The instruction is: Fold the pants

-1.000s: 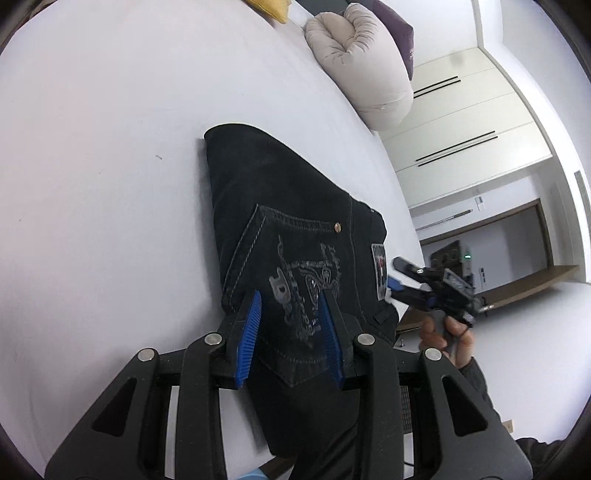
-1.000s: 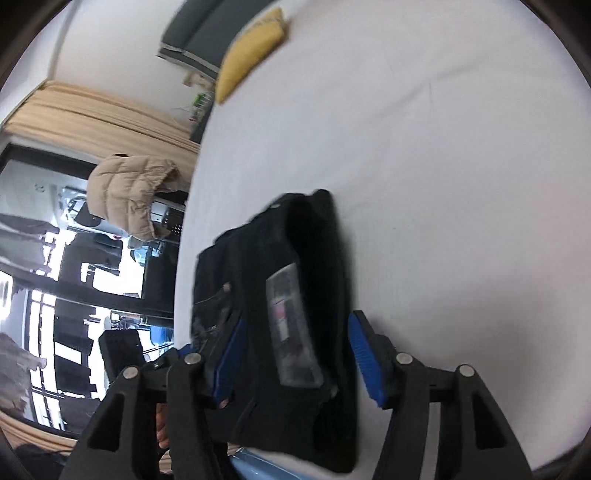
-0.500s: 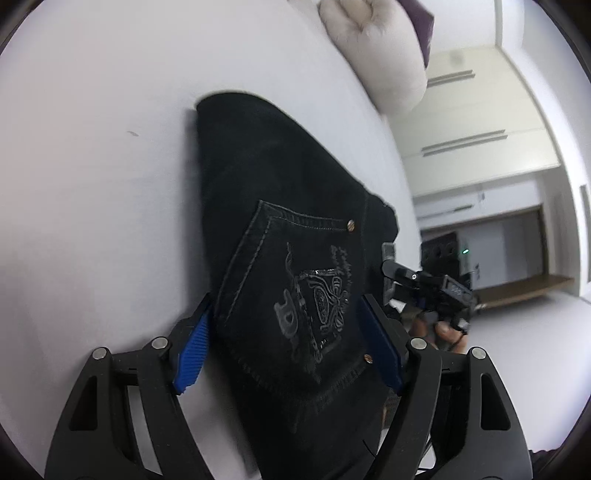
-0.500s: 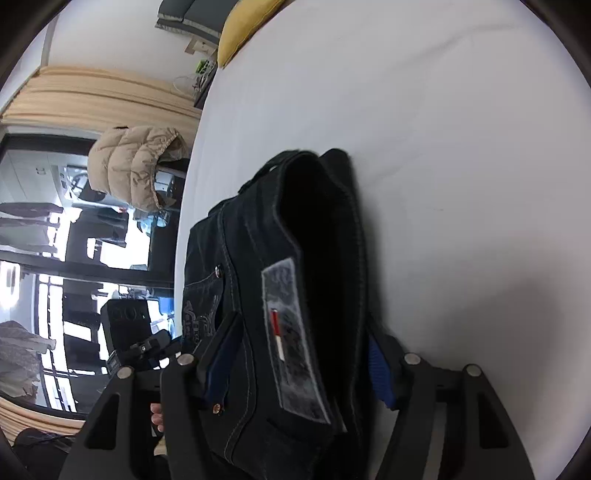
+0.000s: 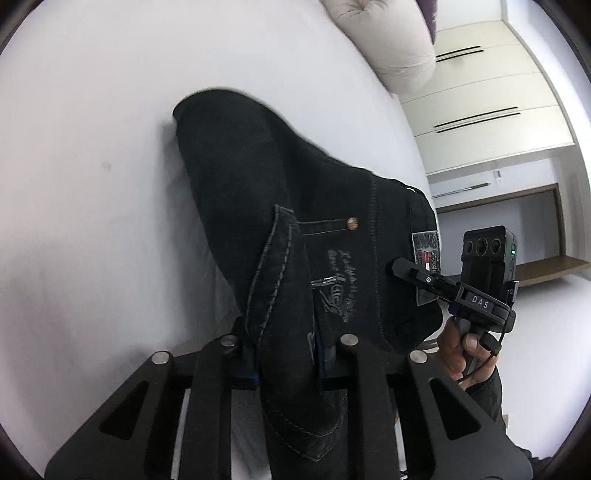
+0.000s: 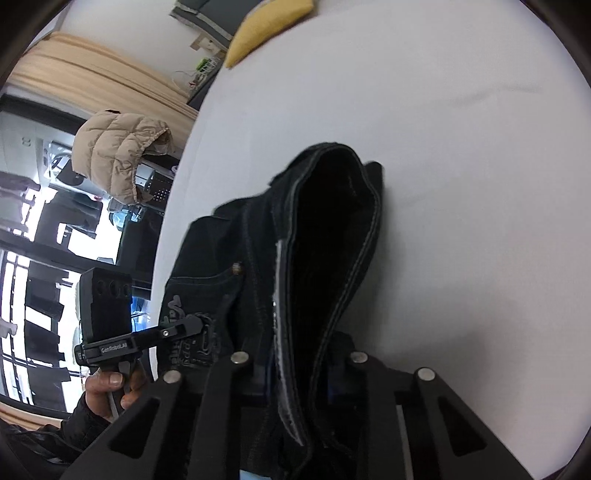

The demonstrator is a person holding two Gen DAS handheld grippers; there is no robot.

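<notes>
Dark folded denim pants [image 5: 295,192] lie on a white bed [image 5: 92,184], back pocket and waist patch facing up. My left gripper [image 5: 284,354] is closing, and a raised fold of the pocket fabric is pinched between its blue pads. My right gripper [image 6: 303,369] is also closing, with the waistband edge of the pants [image 6: 332,221] bunched between its pads. Each view shows the other gripper at the near edge of the pants: the right gripper [image 5: 399,266] by the patch, the left gripper [image 6: 195,325] on the pocket embroidery.
A beige pillow [image 5: 388,40] lies at the head of the bed, with white wardrobe doors [image 5: 498,110] beyond. A yellow cushion [image 6: 269,26] sits at the far bed edge. A beige puffer jacket [image 6: 118,155] hangs beside the bed. White sheet [image 6: 461,147] spreads right of the pants.
Both grippers opened wide, moved in over the near edge of the pants and closed on it. The gripped fabric now stands up in ridges between the pads.
</notes>
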